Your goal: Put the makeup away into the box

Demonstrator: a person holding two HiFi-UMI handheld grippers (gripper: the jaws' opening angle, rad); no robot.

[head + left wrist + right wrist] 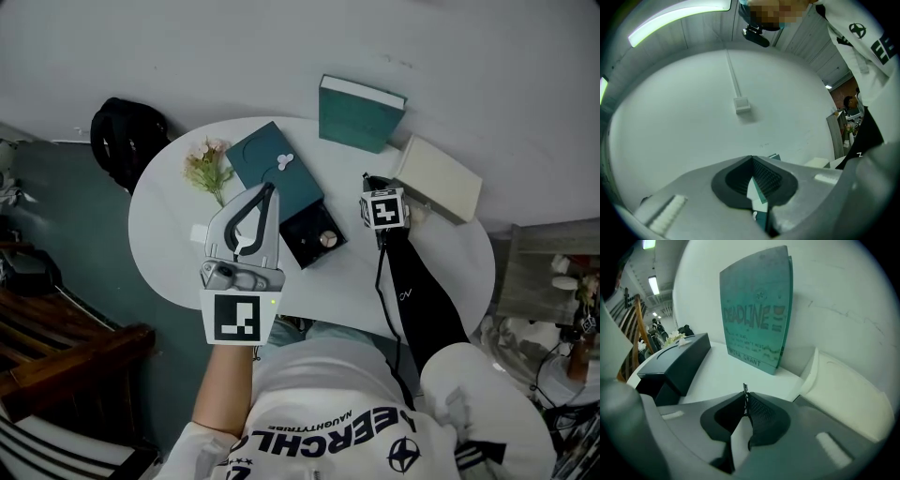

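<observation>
Left tool (268,189) hovers over the near left of the tabletop (450,253) with its jaws together and empty. The right tool (745,393), by the far right edge, is closed too, with only an unidentifiable sliver at its tips. The box (302,225) lies open mid-tabletop with a round gold makeup piece (327,239) in its tray, so this looks like a pick-up, and next comes a careful carry to that tray.

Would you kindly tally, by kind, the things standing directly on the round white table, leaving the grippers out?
Books: 1, teal book
Boxes: 1, open teal-lidded box
Cases: 1, cream flat case
Flowers: 1, flower bunch
Blocks: 1, small white block
Total: 5
</observation>
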